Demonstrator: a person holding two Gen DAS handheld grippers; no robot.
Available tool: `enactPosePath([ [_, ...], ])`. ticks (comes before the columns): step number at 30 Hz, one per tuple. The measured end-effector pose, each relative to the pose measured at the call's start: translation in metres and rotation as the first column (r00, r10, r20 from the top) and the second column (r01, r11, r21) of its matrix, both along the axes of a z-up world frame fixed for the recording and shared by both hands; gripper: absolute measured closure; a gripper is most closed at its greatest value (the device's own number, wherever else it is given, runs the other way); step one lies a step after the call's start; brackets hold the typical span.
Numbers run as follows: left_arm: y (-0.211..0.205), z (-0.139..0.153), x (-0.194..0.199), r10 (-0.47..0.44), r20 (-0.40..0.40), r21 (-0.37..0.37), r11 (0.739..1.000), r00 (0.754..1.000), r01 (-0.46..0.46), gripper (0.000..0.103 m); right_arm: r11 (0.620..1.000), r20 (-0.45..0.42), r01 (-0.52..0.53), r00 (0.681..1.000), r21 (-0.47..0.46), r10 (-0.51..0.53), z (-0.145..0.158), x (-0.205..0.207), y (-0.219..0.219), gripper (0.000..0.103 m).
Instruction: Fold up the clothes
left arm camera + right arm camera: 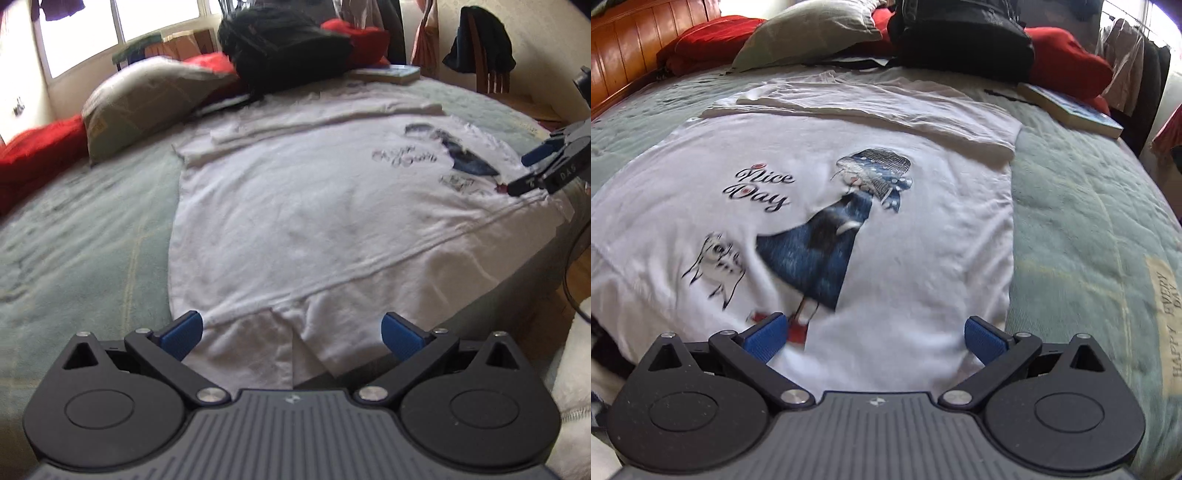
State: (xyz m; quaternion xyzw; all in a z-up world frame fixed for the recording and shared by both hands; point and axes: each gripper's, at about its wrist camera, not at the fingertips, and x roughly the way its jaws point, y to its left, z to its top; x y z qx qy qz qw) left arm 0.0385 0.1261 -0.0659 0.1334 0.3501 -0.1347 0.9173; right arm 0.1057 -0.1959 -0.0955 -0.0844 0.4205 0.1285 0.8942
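Note:
A white T-shirt [295, 206] with a blue printed figure and the words "Nice Day" lies flat on the green bedspread, both long sides folded inward. My left gripper [291, 332] stands open over the shirt's near edge, nothing between its blue pads. From the right wrist the same T-shirt [923, 229] fills the view, print facing up. My right gripper [873, 338] is open just above the shirt's edge below the print. That right gripper [532, 173] also shows at the right of the left wrist view, open, low over the shirt by the print.
Bedspread [1089, 221] covers the bed. A grey pillow [147, 99], red cushions [40, 147], a black backpack [284, 44] and a book [1071, 110] lie along the far side. The bed's edge drops to wooden floor [576, 273] at the right. A wooden headboard [635, 48] stands at left.

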Motion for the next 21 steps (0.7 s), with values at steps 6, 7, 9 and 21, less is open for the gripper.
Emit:
enactPosePath([
  [6,-0.041,0.01,0.023,-0.018,0.122,0.001,1.0,0.992,0.018,0.001,0.995,0.137,-0.086,0.987,0.043,0.079,0.009,-0.012,0.021,0.0],
  [7,-0.046,0.006,0.027,-0.021,0.115,-0.003,1.0,0.993,0.022,0.001,0.994,0.144,-0.1,0.985,0.049,0.092,0.006,-0.011,0.026,0.0],
  [9,-0.057,-0.004,0.037,-0.027,0.102,-0.012,1.0,0.994,0.029,0.001,0.992,0.143,-0.121,0.983,0.04,0.114,-0.003,-0.01,0.033,0.0],
  [21,-0.06,-0.019,-0.008,-0.003,0.037,0.033,0.999,0.999,0.002,0.001,0.982,0.153,-0.19,0.97,-0.017,0.19,-0.021,-0.05,0.013,0.0],
])
